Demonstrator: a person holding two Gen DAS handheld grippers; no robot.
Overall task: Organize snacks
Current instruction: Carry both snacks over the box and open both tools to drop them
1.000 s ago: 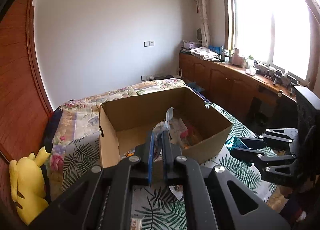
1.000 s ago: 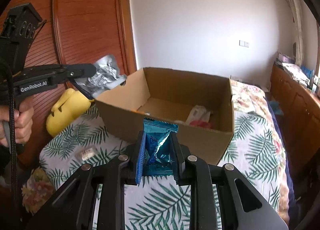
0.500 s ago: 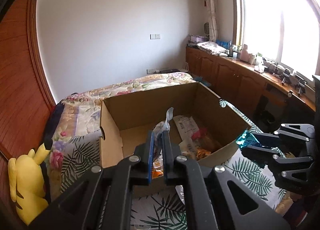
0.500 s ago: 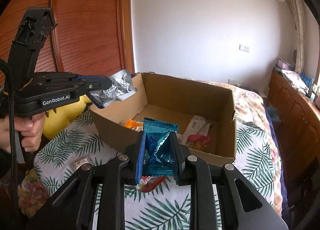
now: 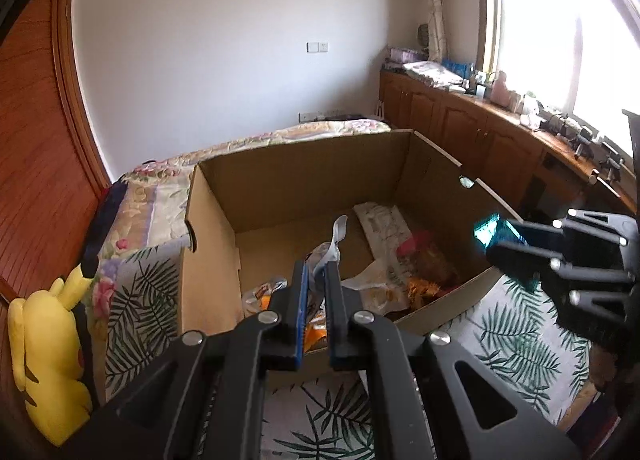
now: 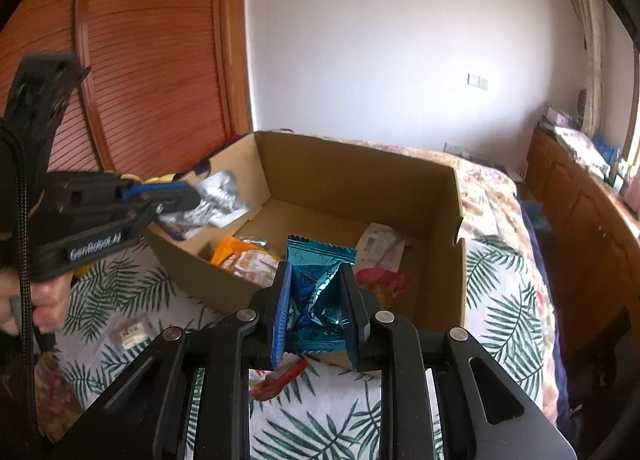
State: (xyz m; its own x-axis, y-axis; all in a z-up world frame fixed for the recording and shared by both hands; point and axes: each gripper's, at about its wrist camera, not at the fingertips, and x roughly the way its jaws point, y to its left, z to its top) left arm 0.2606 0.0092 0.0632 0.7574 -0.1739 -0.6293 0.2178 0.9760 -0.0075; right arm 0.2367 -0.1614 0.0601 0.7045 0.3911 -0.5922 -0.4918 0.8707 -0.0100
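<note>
I have both tongs loaded at the cardboard box (image 6: pixel 360 195), which sits open on the bed (image 6: pixel 504 288) with its palm-leaf cover. The left tongs (image 5: pixel 316 280) are closed to a narrow gap on a silver foil packet (image 5: pixel 326 256), gripped by a thin lower edge; in the right wrist view that packet hangs right at the box's near-left wall, apparently over the inside. The right tongs (image 6: pixel 316 300) are pinched on a teal foil packet (image 6: pixel 320 280), crumpled between the pads, its crimped top edge showing over the near wall of the box. Inside already: an orange packet (image 6: pixel 240 256), a white wrapper (image 6: pixel 380 246), a pink packet (image 6: pixel 384 282). Still out on the bed: a small pale packet (image 6: pixel 130 334) and a red wrapper (image 6: pixel 280 378) just below the right tongs. Risks as I judge them: the teal packet may not be fully past the near wall, so releasing now could drop it on the rim or back onto the bed. Foil is slick and light; the silver one, held by so little, could slip early or flutter onto the wall edge. The two tongs converge on the same box from adjacent sides, so a simultaneous push inward could knock them together. Pressing on a wall could tip or slide the box on the soft bed.
</note>
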